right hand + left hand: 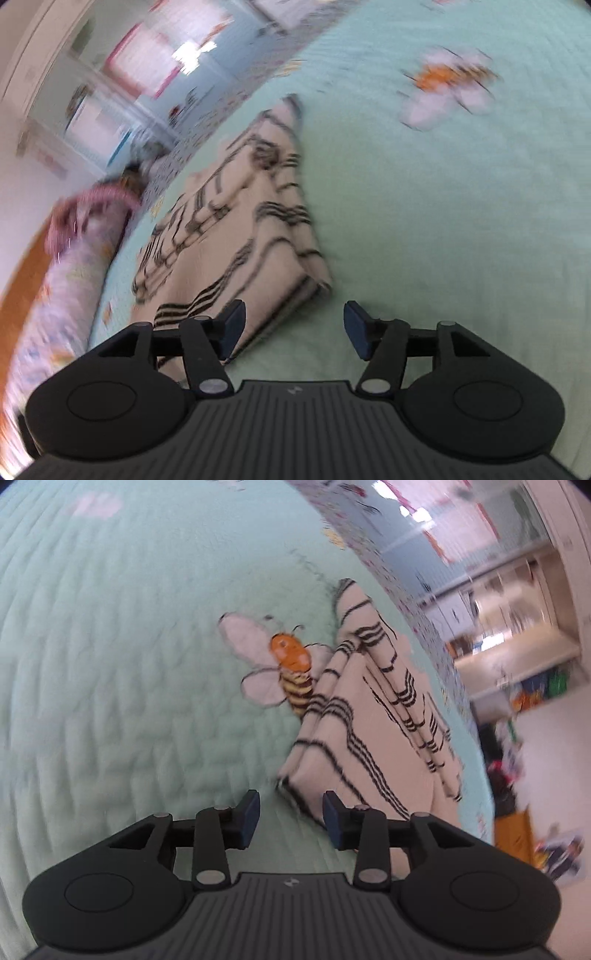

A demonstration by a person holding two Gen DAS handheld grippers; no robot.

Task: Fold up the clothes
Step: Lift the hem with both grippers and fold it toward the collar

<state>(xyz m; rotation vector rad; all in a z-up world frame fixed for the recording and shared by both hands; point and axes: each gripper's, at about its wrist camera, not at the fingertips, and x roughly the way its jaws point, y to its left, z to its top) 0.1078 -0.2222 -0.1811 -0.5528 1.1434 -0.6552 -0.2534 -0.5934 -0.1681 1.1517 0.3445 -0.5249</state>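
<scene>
A cream garment with black stripes (373, 723) lies folded into a thick stack on a mint-green quilted bedspread (110, 664). My left gripper (291, 818) is open just short of the stack's near corner, nothing between its blue pads. In the right wrist view the same striped garment (236, 236) lies ahead and to the left. My right gripper (294, 328) is open over the bedspread (443, 240) beside the stack's near corner, its left finger (232, 325) over the cloth's edge. Both views are motion-blurred.
A bee appliqué (288, 664) on the bedspread sits left of the garment; a blurred one (447, 85) shows far right. A patterned bolster (62, 280) lies along the bed's edge. Shelves and clutter (517, 664) stand beyond the bed edge.
</scene>
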